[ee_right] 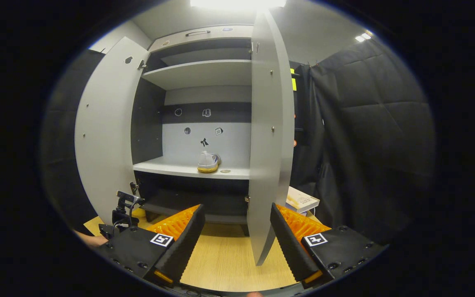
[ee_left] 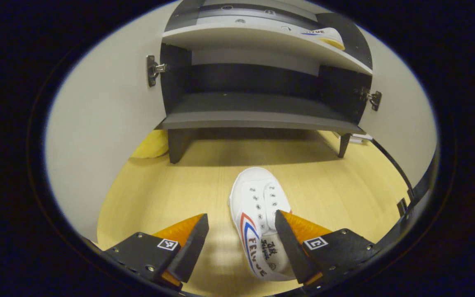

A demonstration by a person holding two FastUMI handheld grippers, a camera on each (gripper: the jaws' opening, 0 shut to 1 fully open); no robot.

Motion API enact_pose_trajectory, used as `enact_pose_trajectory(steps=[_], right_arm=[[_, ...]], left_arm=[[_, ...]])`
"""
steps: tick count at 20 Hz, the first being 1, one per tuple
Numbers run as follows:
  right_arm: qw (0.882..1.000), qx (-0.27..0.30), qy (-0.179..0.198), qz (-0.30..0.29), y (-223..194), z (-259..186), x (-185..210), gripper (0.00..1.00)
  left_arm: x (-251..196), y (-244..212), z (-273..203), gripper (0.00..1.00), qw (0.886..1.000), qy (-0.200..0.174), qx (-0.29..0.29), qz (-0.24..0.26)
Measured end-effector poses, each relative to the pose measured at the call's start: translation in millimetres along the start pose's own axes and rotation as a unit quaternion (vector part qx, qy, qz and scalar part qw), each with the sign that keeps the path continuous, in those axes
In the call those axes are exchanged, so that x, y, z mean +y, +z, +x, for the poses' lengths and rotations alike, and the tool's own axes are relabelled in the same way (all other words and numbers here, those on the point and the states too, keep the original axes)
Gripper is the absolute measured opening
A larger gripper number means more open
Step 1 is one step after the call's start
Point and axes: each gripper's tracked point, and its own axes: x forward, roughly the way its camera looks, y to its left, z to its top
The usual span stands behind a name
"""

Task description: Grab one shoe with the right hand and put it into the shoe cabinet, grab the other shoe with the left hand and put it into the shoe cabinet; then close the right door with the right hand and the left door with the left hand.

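Your tall grey two-door shoe cabinet (ee_right: pixel 204 74) stands open. In the right gripper view, one white canvas shoe (ee_right: pixel 208 161) sits on its middle shelf at 12 o'clock; your right gripper (ee_right: pixel 235 231) has its fingers spread, empty. In the left gripper view, the other white sneaker (ee_left: pixel 258 210) lies on the pale wooden floor (ee_left: pixel 159 194), between the spread fingers of your left gripper (ee_left: pixel 241 243).

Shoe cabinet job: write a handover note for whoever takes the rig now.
Left hand-held gripper: open, low over the floor, second shoe beside its right finger, not gripped.
Right hand-held gripper: open, empty, facing the right door.
Done: first shoe on the cabinet's middle shelf.
Left: grab and shelve the second shoe, close the right door, then the left door. Both stand open.
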Motion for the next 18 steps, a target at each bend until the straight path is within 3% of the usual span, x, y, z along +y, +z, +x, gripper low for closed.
enact_pose_trajectory(steps=[3, 4, 6, 10, 12, 14, 16, 18], right_arm=[[1.000, 0.003, -0.001, -0.004, -2.4, -0.6, -3.1, 0.99], [1.000, 0.004, 0.001, -0.003, -2.5, -1.9, -1.8, 0.99], [1.000, 0.003, 0.002, -0.003, -3.0, -2.4, -3.3, 0.99], [1.000, 0.008, 0.001, 0.002, -4.2, -4.3, -6.6, 0.99], [1.000, 0.006, 0.002, 0.004, -3.4, -6.7, -8.0, 0.99], [1.000, 0.005, 0.002, 0.001, -3.3, -8.8, -9.5, 0.99], [1.000, 0.001, 0.002, -0.001, -1.0, -13.4, -11.7, 0.99], [1.000, -0.004, 0.000, -0.001, 1.2, -16.7, -15.0, 0.99]], left_arm=[[2.8, -17.8, 9.8, 0.94, 1.000, 0.010, 0.027, 0.011], [4.9, -23.7, 13.8, 1.00, 0.999, 0.015, 0.036, 0.011], [0.0, -32.5, 17.1, 1.00, 0.999, 0.003, 0.052, -0.006], [-12.6, -32.7, 18.0, 0.66, 0.999, -0.009, 0.052, -0.002], [-14.5, -31.9, 14.3, 0.53, 0.998, -0.001, 0.052, 0.020], [-9.3, -31.1, 15.7, 0.33, 0.998, 0.016, 0.054, 0.035], [-6.2, -29.1, 18.6, 0.09, 0.998, 0.026, 0.050, 0.001], [-8.3, -23.8, 15.2, 0.02, 0.998, 0.023, 0.046, -0.022]])
